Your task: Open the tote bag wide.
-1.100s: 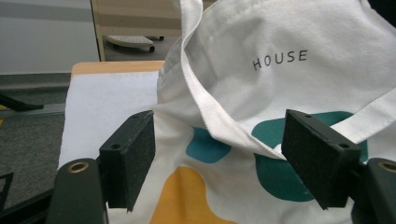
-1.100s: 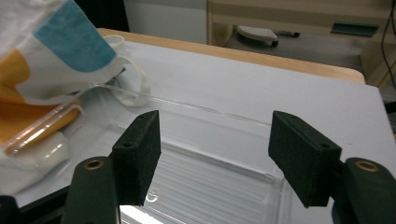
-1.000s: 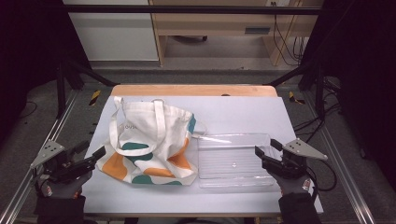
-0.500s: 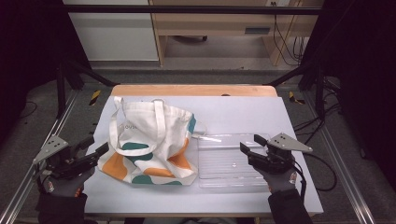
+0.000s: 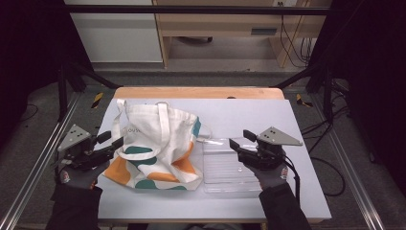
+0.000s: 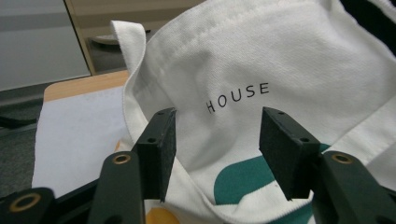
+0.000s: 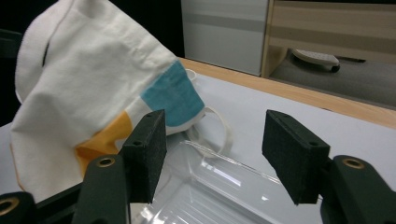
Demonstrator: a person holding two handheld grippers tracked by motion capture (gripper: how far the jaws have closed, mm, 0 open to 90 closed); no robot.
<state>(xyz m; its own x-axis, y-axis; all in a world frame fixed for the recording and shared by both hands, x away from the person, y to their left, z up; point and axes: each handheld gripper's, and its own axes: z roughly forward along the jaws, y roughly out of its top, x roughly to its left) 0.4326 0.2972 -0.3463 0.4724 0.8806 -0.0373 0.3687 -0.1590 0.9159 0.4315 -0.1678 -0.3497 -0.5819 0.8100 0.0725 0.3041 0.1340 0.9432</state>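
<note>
table (image 5: 249, 115): white top, wood strip along far edge.
bag (image 5: 158, 143): white tote with teal and orange patches, lies flat left of centre, handles toward far side. "HOUSE" printed on it, readable in left gripper view (image 6: 238, 95).
tray (image 5: 225, 167): clear plastic, ribbed, just right of bag, near front edge; its left edge meets the bag's right edge, can't tell if it overlaps.
left gripper (image 5: 111, 141): at bag's left edge, jaws spread, nothing between them. Pads (image 6: 159, 149) point at the cloth just below the print; contact unclear.
right gripper (image 5: 242, 139): above tray's right side, jaws spread, empty. In right gripper view the gripper (image 7: 212, 154) looks across the tray (image 7: 224, 186) toward the bag's teal corner (image 7: 173, 100) and a loose handle loop beside it.
hands: gloved, dark sleeves, coming in from near edge, one per gripper.
grippers apart: well apart, bag and tray between them.
</note>
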